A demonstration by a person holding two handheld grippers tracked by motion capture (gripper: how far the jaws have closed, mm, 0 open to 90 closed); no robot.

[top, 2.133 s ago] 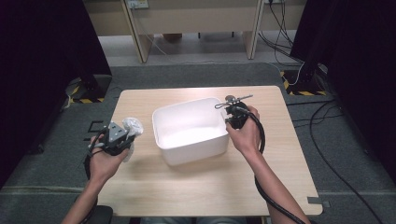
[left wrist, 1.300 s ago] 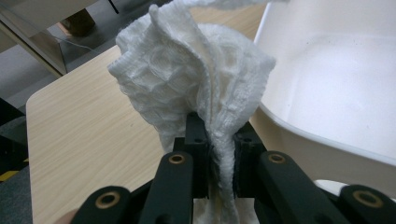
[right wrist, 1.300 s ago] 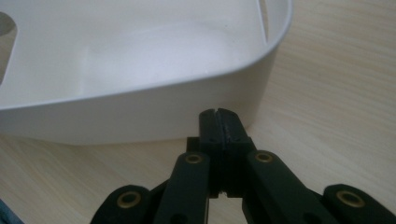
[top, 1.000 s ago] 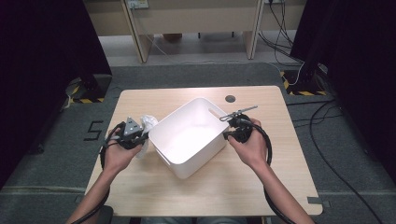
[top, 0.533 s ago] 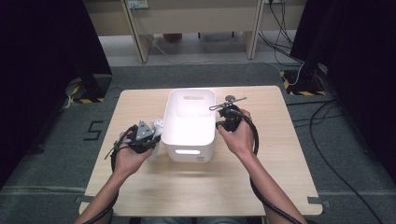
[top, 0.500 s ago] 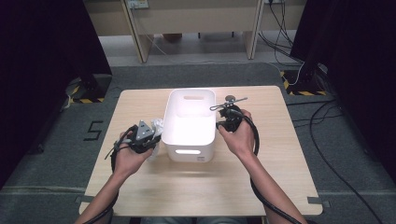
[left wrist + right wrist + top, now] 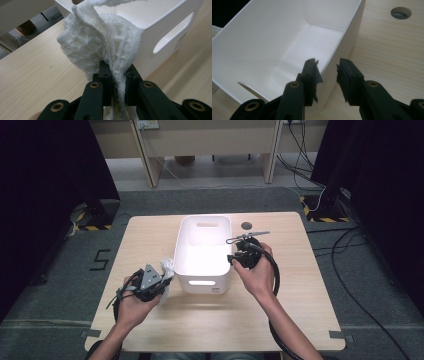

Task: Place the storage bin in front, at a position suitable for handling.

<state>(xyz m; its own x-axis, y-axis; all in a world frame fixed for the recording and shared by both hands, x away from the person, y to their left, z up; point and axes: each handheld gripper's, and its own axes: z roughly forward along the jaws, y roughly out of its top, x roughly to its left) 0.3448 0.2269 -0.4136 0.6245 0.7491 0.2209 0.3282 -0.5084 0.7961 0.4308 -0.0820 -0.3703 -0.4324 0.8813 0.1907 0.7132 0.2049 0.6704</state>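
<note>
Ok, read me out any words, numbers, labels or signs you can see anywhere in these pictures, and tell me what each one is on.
"5": a dark numeral on the grey floor, left of the table.
The white bin, the white cloth and both grippers carry no text that can be read.
The black and yellow stripes on the floor are a marking, not lettering.

A light wooden table [image 7: 210,330] with a round dark hole [image 7: 246,226] near its far edge is set on grey carpet [image 7: 370,285]. Black cables [image 7: 345,245] are seen trailing at the right, pale wooden furniture legs [image 7: 145,155] beyond.
</note>
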